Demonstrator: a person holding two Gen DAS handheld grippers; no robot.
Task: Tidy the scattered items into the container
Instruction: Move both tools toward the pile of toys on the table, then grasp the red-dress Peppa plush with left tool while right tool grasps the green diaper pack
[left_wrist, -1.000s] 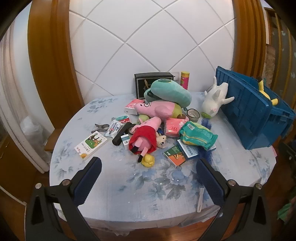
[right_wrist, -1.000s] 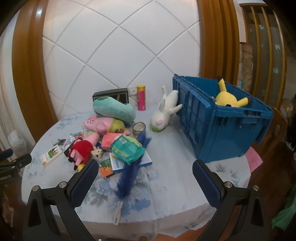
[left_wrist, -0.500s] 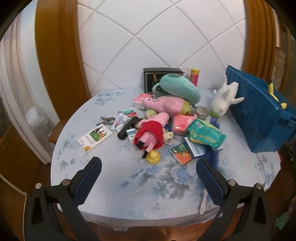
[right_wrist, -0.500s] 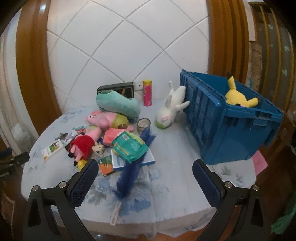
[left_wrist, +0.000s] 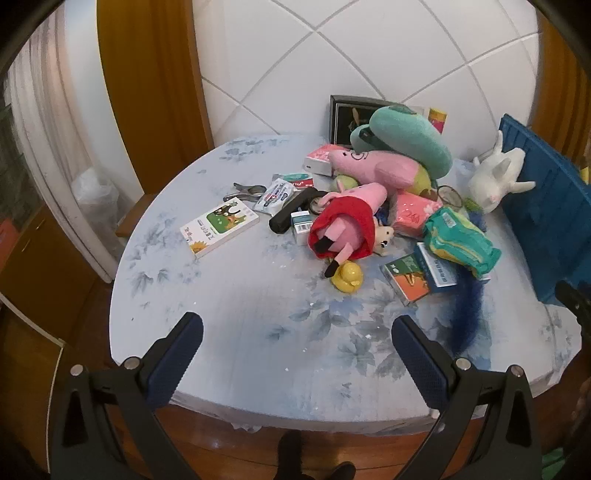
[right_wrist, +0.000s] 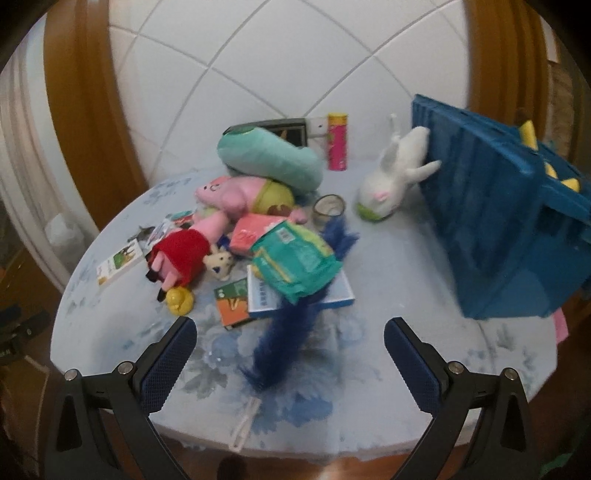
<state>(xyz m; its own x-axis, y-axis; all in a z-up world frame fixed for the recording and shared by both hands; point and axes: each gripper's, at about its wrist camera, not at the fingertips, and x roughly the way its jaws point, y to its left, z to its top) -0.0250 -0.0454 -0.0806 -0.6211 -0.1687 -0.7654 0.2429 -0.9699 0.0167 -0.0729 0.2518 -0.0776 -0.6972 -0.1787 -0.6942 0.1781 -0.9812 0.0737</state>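
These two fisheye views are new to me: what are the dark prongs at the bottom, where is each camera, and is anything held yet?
Each prong pair is a hand-held gripper's fingers, and each camera looks forward along them. The left gripper and the right gripper are both open and hold nothing. Beyond lies a round table with scattered toys, including a yellow duck, a blue feather and a white rabbit leaning on the blue crate, the container.

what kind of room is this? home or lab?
Likely a home: a round table with a floral tablecloth, plush toys such as the red-dressed pig plush, and a white tiled wall with wooden trim.
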